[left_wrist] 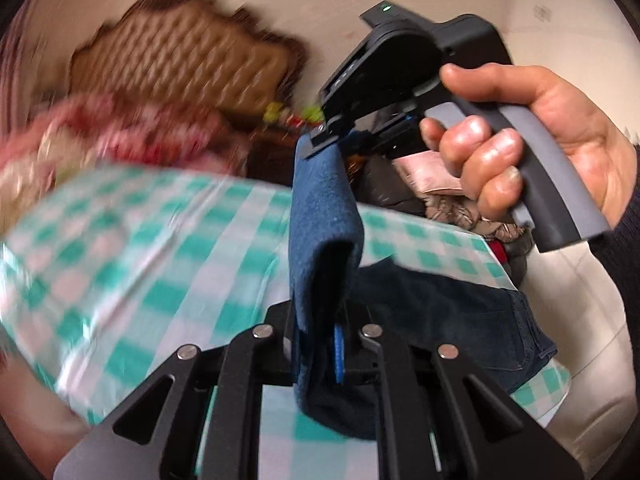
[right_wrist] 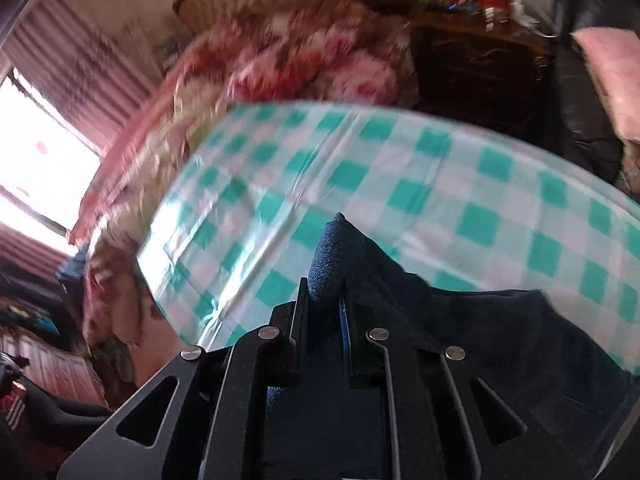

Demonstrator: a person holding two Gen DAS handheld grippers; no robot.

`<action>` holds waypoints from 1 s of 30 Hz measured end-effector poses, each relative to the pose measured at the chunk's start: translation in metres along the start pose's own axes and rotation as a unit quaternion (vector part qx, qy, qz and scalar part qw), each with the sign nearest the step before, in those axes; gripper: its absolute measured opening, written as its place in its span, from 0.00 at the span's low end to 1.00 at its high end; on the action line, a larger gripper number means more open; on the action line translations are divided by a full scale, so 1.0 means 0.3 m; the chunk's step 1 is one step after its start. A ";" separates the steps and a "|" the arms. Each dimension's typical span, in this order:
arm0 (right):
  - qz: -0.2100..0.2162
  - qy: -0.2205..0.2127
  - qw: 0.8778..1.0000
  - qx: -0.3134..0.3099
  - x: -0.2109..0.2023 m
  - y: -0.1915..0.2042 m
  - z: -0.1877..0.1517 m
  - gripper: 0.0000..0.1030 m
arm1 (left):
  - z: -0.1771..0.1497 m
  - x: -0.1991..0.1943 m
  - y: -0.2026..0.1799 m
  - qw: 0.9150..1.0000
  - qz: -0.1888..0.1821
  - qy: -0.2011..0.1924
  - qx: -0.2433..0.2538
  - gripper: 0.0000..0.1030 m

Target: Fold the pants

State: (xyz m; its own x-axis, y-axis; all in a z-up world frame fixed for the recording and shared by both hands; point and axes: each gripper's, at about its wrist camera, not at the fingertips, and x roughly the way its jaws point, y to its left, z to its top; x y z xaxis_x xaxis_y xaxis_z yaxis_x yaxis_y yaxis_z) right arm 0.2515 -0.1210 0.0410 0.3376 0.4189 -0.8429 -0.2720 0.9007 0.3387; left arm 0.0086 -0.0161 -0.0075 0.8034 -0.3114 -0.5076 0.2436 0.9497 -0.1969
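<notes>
The pants [left_wrist: 326, 220] are dark blue denim, lifted above a bed with a green and white checked sheet [left_wrist: 160, 264]. My left gripper [left_wrist: 320, 344] is shut on one edge of the pants, which rise as a taut band to my right gripper [left_wrist: 320, 136], held in a hand above. The rest of the pants [left_wrist: 460, 312] lies on the sheet at right. In the right wrist view my right gripper [right_wrist: 324, 304] is shut on a fold of the pants [right_wrist: 332, 256], and the cloth trails right over the sheet [right_wrist: 360, 184].
Both views are motion-blurred. A floral blanket [right_wrist: 300, 56] is heaped at the head of the bed below a quilted headboard [left_wrist: 180, 64]. A dark wooden nightstand [right_wrist: 472, 64] with small items and a black chair with a pink cushion [right_wrist: 608, 76] stand beyond the bed. A bright window [right_wrist: 36, 152] is at left.
</notes>
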 end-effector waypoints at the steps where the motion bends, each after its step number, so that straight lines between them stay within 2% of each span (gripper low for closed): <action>1: 0.003 -0.014 1.000 0.010 -0.070 -0.058 -0.010 0.13 | 0.016 -0.004 -0.056 1.000 0.000 -0.009 0.020 0.11; 4: 0.008 -0.045 0.998 0.043 -0.230 -0.242 -0.056 0.13 | 0.048 -0.002 -0.267 0.996 -0.009 -0.029 0.084 0.11; 7: 0.010 -0.067 0.995 0.073 -0.343 -0.431 -0.128 0.13 | 0.023 0.020 -0.501 0.989 -0.031 -0.034 0.141 0.11; 10: 0.001 -0.086 0.991 0.105 -0.442 -0.684 -0.257 0.13 | -0.072 0.067 -0.746 0.978 -0.049 -0.031 0.199 0.11; 14: -0.009 -0.090 0.988 0.128 -0.441 -0.950 -0.418 0.13 | -0.300 0.193 -1.017 0.959 -0.053 -0.014 0.280 0.11; 16: -0.015 -0.082 0.986 0.145 -0.373 -1.106 -0.516 0.13 | -0.417 0.280 -1.096 0.949 -0.053 0.013 0.311 0.11; 19: -0.035 -0.060 0.984 0.165 -0.261 -1.223 -0.597 0.13 | -0.542 0.372 -1.139 0.937 -0.040 0.041 0.344 0.12; 21: -0.030 -0.066 0.982 0.172 -0.230 -1.269 -0.633 0.14 | -0.601 0.398 -1.158 0.927 -0.022 0.035 0.372 0.23; 22: -0.031 -0.073 0.982 0.172 -0.228 -1.279 -0.641 0.17 | -0.619 0.404 -1.162 0.924 -0.015 0.033 0.381 0.36; 23: -0.043 -0.076 0.982 0.165 -0.229 -1.281 -0.647 0.29 | -0.632 0.409 -1.164 0.921 -0.009 0.027 0.388 0.38; 28: -0.059 -0.079 0.986 0.138 -0.213 -1.260 -0.652 0.30 | -0.675 0.408 -1.196 0.901 0.015 -0.019 0.434 0.38; 30: -0.055 -0.077 0.987 0.127 -0.217 -1.263 -0.653 0.17 | -0.676 0.408 -1.217 0.892 0.020 -0.028 0.450 0.13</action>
State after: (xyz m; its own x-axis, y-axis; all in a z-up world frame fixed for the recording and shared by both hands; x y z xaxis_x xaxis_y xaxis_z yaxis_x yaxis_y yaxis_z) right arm 0.1561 -0.5120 -0.1143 0.4914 0.3111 -0.8135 0.0032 0.9334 0.3589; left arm -0.0920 -0.4079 -0.1678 0.8417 -0.2978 -0.4504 0.5306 0.6110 0.5876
